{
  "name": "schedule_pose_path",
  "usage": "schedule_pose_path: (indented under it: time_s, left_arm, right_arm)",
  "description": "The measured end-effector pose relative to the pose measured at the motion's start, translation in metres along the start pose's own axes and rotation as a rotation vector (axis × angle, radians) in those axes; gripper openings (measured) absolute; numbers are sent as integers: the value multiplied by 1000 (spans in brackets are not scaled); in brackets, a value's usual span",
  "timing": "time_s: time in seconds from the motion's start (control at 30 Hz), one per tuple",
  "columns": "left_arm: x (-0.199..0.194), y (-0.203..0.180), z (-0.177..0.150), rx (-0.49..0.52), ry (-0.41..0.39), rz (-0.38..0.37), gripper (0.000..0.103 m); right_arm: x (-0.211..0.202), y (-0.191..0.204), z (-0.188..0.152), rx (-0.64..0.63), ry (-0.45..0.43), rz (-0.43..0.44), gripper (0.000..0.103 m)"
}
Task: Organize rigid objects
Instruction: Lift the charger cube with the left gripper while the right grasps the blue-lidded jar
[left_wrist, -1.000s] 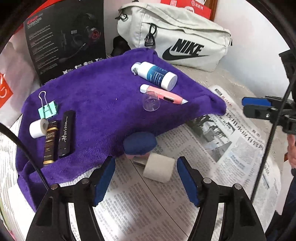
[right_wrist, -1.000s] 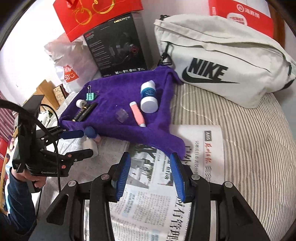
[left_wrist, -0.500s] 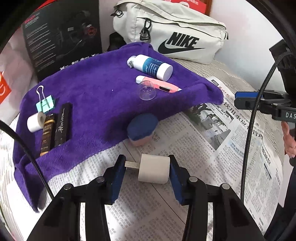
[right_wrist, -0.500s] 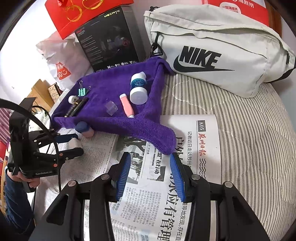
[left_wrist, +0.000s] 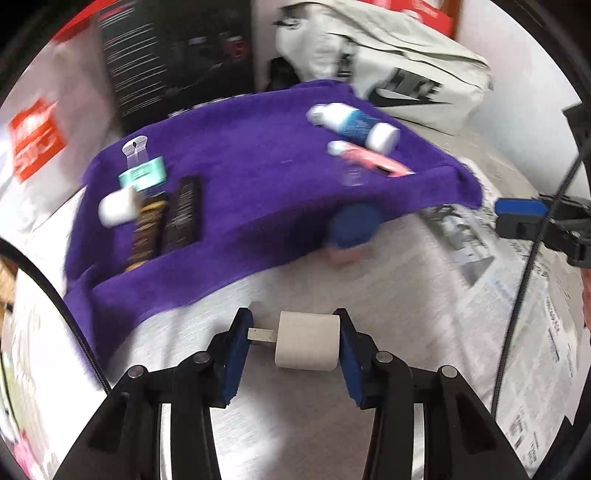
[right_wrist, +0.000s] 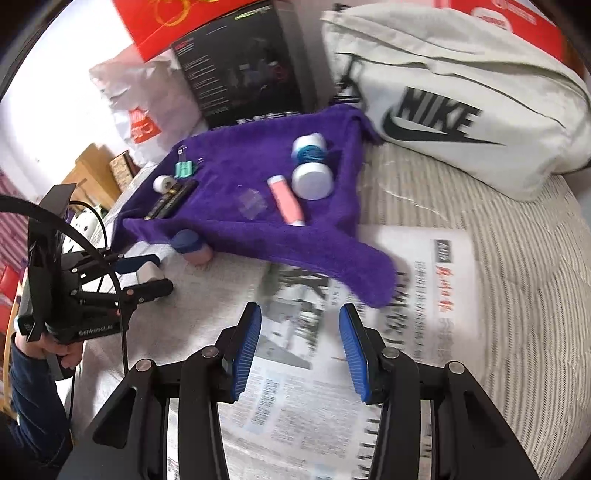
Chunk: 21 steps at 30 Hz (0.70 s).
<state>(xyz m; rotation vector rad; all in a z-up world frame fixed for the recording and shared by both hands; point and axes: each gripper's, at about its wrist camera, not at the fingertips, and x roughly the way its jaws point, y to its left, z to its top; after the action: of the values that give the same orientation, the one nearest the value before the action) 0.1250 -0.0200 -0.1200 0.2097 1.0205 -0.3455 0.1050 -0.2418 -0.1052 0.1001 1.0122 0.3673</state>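
My left gripper (left_wrist: 291, 343) is shut on a white charger plug (left_wrist: 306, 345), prongs pointing left, held above the newspaper. It also shows in the right wrist view (right_wrist: 149, 272). A purple towel (left_wrist: 240, 173) holds a white-and-blue bottle (left_wrist: 354, 123), a pink thermometer (left_wrist: 373, 162), a clear cap (left_wrist: 351, 177), a green binder clip (left_wrist: 142, 173), a white tape roll (left_wrist: 116, 208) and two dark sticks (left_wrist: 166, 221). A blue-capped pink object (left_wrist: 352, 229) lies at the towel's front edge. My right gripper (right_wrist: 299, 347) is open and empty over the newspaper (right_wrist: 406, 295).
A white Nike bag (right_wrist: 461, 103) lies behind the towel at the right. A black headset box (right_wrist: 243, 62), a red box (right_wrist: 184, 26) and a white plastic bag (right_wrist: 144, 107) stand at the back. Striped bedding (right_wrist: 524, 258) spreads to the right.
My left gripper closed on the charger plug and lifted it, swinging left and back from the towel. The right gripper drifted slightly; its jaws stayed open.
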Motion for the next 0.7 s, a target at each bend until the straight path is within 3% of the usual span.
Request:
schedule_pose_path:
  time_s: [0.27, 0.7]
  left_arm:
    - [-9, 41, -20, -100, 2, 72, 43]
    - [-23, 64, -44, -163, -49, 49, 43]
  right_arm:
    - [23, 54, 13, -64, -6, 19, 44]
    - [63, 96, 28, -33, -39, -28, 44]
